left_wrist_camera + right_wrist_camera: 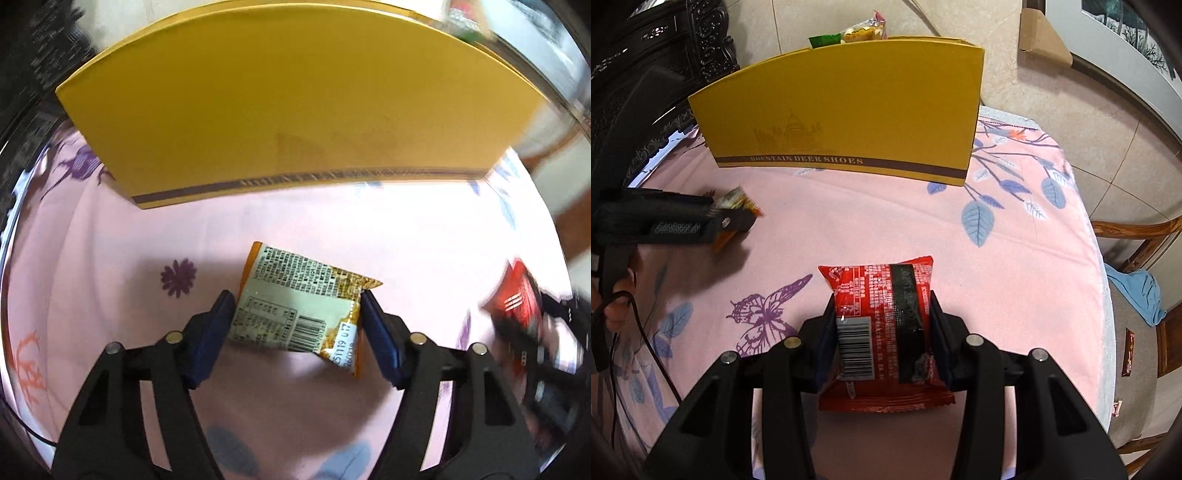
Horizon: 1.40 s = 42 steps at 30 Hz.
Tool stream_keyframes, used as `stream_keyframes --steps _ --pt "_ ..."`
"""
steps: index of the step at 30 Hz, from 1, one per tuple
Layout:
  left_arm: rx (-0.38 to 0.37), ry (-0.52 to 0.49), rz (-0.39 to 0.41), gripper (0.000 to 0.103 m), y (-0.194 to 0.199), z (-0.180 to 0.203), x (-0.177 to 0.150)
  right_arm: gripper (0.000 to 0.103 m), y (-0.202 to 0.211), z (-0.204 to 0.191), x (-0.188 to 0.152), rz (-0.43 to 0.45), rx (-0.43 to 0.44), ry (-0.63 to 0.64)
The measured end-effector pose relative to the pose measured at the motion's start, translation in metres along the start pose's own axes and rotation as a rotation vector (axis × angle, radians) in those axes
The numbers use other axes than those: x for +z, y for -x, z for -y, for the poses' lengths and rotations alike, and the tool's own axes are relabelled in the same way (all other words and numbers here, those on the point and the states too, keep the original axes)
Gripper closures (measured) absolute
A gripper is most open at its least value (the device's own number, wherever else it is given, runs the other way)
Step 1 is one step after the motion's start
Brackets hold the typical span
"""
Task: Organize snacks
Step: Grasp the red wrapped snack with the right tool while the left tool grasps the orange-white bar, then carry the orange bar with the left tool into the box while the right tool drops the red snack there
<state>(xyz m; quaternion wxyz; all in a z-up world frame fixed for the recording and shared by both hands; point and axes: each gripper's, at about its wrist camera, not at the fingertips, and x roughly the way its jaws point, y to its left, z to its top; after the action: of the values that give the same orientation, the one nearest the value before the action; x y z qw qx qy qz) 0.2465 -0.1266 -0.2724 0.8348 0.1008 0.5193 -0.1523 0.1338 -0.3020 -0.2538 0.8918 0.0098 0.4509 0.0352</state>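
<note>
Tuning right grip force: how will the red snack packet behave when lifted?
The red snack packet looks puffy, so probably light and squashy; the right gripper pinches its middle. Its glossy film may be slippery. The crimped ends stick out unsupported and will likely droop a little.

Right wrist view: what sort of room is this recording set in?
Probably a home living or dining room: a round table under a pink floral cloth, beige floor tiles, a wooden chair beside it, and dark carved wooden furniture behind.

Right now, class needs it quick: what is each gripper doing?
Left gripper: shut on the orange snack packet.
Right gripper: shut on the red snack packet.
</note>
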Motion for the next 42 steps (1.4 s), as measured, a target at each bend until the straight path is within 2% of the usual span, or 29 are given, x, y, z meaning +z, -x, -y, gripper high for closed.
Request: stream_keyframes --steps 2,5,7,10,13,16,17,19,21,27,36,42 --pt "-0.036 -0.089 0.017 0.033 0.007 -0.001 -0.015 0.058 0.000 0.000 0.000 -0.001 -0.003 0.005" --pt "-0.061 -0.129 0.018 0.030 0.013 -0.011 -0.027 0.058 0.002 -0.003 -0.002 0.003 -0.012 0.014" --pt "-0.045 -0.102 -0.002 0.028 0.016 -0.022 -0.032 0.057 0.002 -0.002 -0.003 0.004 -0.013 0.009" --pt "-0.029 0.012 -0.011 0.026 0.018 -0.031 -0.035 0.057 0.001 -0.003 -0.003 0.006 -0.015 0.007" --pt "0.009 0.017 0.002 0.018 0.013 -0.022 -0.039 0.057 0.001 -0.004 -0.004 0.005 -0.016 0.007" --pt "0.015 0.023 0.027 0.016 0.014 -0.019 -0.045 0.057 0.001 -0.004 -0.004 0.004 -0.014 0.012" --pt "0.016 0.020 0.030 0.017 0.015 -0.018 -0.048 0.057 0.001 -0.004 -0.003 0.002 -0.014 0.015" --pt "0.013 0.017 0.047 0.032 0.017 -0.014 -0.050 0.057 0.001 -0.003 -0.003 0.002 -0.015 0.016" --pt "0.011 0.015 0.050 0.037 0.018 -0.007 -0.043 0.058 0.002 -0.004 -0.005 0.004 -0.019 0.017" --pt "0.001 0.047 0.063 0.049 0.026 -0.008 -0.050 0.058 0.006 -0.007 -0.009 0.001 -0.018 0.020" --pt "-0.005 0.092 0.067 0.052 0.036 -0.013 -0.059 0.058 0.017 -0.018 -0.021 -0.031 0.006 0.011" --pt "-0.052 0.114 0.129 0.053 0.067 -0.020 -0.065 0.058 0.034 -0.026 -0.027 -0.034 0.050 -0.042"
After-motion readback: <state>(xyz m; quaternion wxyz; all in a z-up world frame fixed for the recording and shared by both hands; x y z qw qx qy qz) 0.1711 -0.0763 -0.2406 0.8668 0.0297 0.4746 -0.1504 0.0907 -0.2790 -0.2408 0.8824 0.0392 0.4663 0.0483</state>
